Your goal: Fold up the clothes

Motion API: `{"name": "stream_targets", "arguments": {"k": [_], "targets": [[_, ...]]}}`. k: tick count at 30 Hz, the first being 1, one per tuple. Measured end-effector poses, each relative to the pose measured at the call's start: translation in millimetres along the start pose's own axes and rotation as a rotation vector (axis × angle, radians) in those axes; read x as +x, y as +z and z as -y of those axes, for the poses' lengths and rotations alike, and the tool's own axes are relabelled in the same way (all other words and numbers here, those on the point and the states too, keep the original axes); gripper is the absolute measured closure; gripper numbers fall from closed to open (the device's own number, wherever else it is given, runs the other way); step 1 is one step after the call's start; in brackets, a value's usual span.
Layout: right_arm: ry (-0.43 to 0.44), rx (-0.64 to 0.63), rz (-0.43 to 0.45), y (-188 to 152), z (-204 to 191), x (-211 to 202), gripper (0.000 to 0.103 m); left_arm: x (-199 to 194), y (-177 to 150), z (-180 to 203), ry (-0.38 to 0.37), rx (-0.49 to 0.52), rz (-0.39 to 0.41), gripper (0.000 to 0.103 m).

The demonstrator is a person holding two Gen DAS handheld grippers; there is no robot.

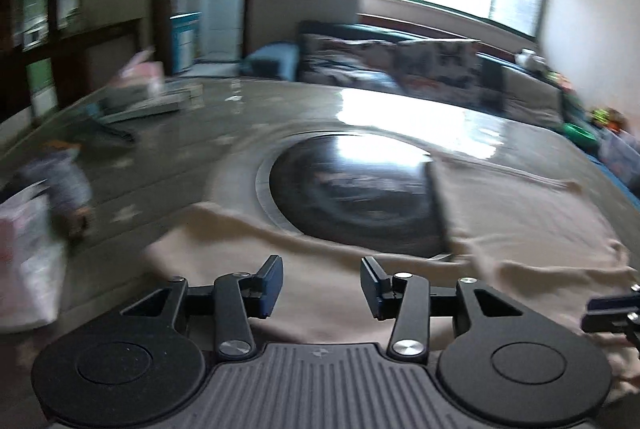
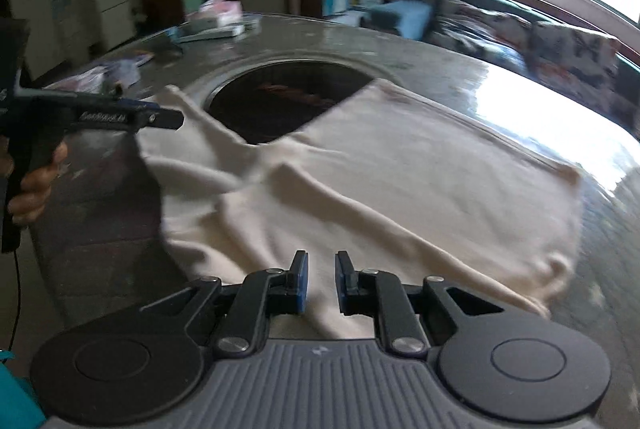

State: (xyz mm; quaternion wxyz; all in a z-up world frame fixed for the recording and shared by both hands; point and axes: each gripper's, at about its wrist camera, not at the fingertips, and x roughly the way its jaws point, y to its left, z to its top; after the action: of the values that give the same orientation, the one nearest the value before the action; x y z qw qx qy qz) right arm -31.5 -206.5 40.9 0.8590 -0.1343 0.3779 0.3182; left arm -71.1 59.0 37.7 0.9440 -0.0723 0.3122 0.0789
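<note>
A cream garment [image 2: 400,181] lies spread and wrinkled on a glossy round table [image 2: 440,69], partly covering the table's dark round centre plate [image 2: 280,105]. It also shows in the left wrist view [image 1: 520,229]. My left gripper [image 1: 322,289] hovers open and empty over the garment's near edge. From the right wrist view it shows side-on at the left [image 2: 160,117], above the garment's left corner. My right gripper [image 2: 322,281] is open and empty just above the garment's near edge. Its tips show at the right edge of the left wrist view [image 1: 616,309].
Books and a pink box [image 2: 220,15] lie at the table's far side, with small clutter [image 1: 60,181] and a white bag [image 1: 28,253] at its left. A sofa with patterned cushions [image 1: 400,61] stands behind the table under a bright window.
</note>
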Motion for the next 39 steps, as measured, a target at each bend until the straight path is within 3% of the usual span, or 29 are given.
{"name": "stream_targets", "arguments": {"k": [9, 15, 20, 24, 27, 29, 33, 39], "targets": [[0.037, -0.055, -0.003, 14.4, -21.2, 12.6, 0.089, -3.0, -5.2, -49.5, 0.146, -0.091, -0.003, 0.051], [0.059, -0.08, -0.025, 14.8, -32.7, 26.1, 0.089, 2.0, -1.5, -63.8, 0.179, -0.15, -0.002, 0.048], [0.057, -0.076, -0.001, 14.6, -31.4, 13.8, 0.089, 13.4, 2.5, -70.4, 0.175, -0.187, -0.023, 0.05], [0.041, -0.055, 0.02, 14.9, -25.8, 4.7, 0.088, 17.4, 2.4, -71.8, 0.175, -0.205, -0.025, 0.07], [0.031, -0.038, 0.029, 13.3, -20.9, -0.8, 0.088, 19.2, 2.5, -72.6, 0.18, -0.206, -0.02, 0.09], [0.025, -0.028, 0.037, 12.5, -17.6, -5.0, 0.088, 18.1, 4.8, -73.0, 0.176, -0.217, -0.013, 0.097], [0.012, 0.006, 0.064, 10.8, -8.8, -15.7, 0.088, -0.6, 18.6, -56.4, 0.101, -0.204, 0.052, 0.098], [-0.027, 0.094, 0.104, 3.1, 13.7, -32.5, 0.088, -45.1, 45.9, 17.3, -0.156, -0.076, 0.174, 0.098]]}}
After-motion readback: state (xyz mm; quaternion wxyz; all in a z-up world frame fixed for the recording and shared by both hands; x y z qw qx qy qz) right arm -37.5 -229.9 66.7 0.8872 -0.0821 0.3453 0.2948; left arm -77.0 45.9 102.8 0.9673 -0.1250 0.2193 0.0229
